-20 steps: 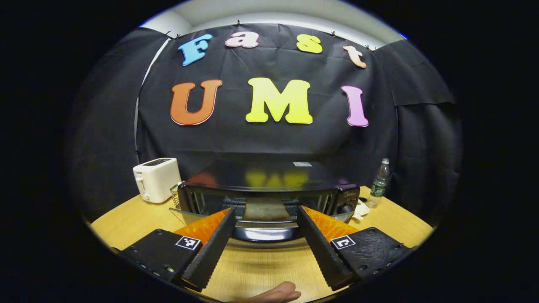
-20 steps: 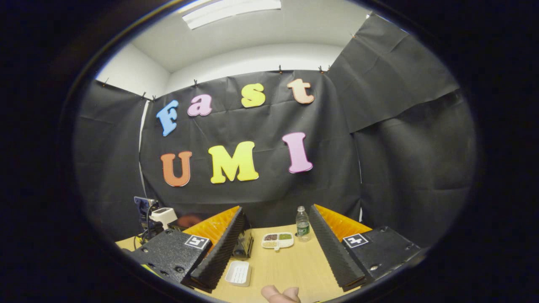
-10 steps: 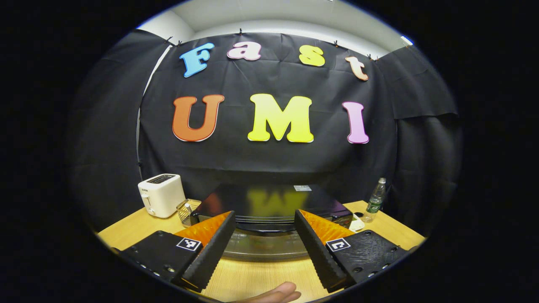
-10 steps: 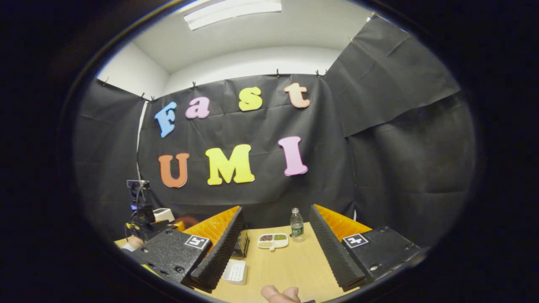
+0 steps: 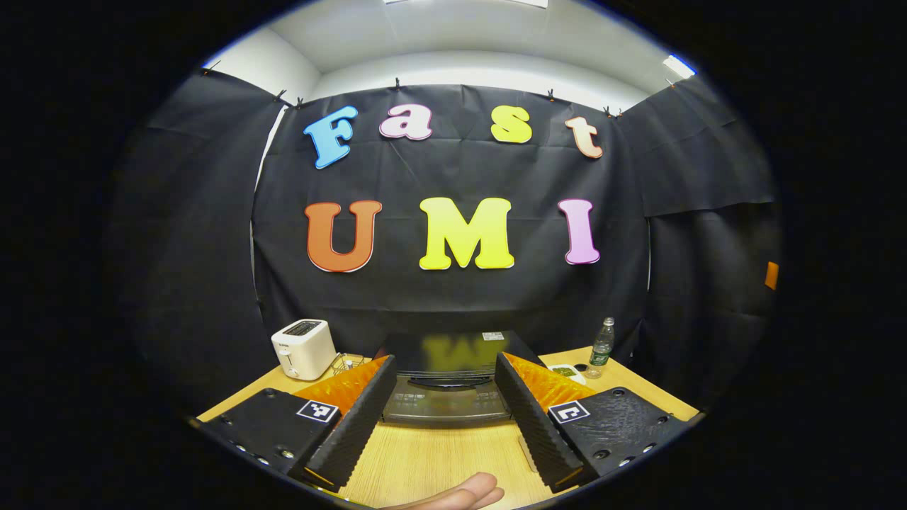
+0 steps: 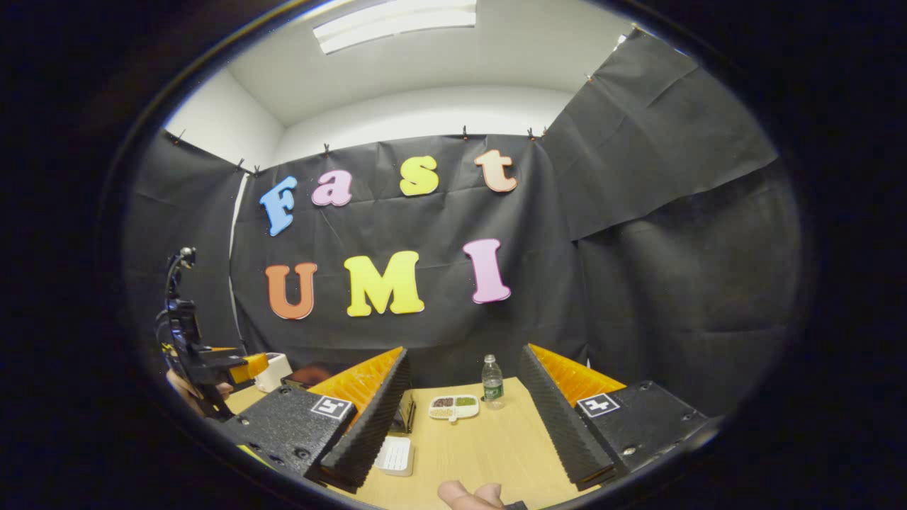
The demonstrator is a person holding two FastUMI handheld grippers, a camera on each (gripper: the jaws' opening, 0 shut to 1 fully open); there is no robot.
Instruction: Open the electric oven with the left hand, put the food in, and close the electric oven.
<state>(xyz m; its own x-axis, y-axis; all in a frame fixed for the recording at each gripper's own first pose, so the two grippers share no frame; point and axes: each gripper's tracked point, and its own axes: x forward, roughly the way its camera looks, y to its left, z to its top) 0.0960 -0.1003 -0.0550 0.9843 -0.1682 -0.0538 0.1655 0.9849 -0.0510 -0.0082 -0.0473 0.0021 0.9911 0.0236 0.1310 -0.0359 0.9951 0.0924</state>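
Left gripper [image 5: 443, 411], jaws spread and holding nothing, has backed well away from the electric oven [image 5: 445, 386], whose door I now see shut where it was down a second ago, so I judge the task essentially done; right gripper [image 6: 460, 418] idles open.

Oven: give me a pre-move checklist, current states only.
1. Oven door looks closed, handle at top: ok.
2. Food inside oven: cannot tell.
3. Left hand-held gripper open, empty, facing the door but back from it: ok.
4. Right hand-held gripper open, empty: ok.
5. Divided dish with food sits on the table beside the bottle, untouched: ok.
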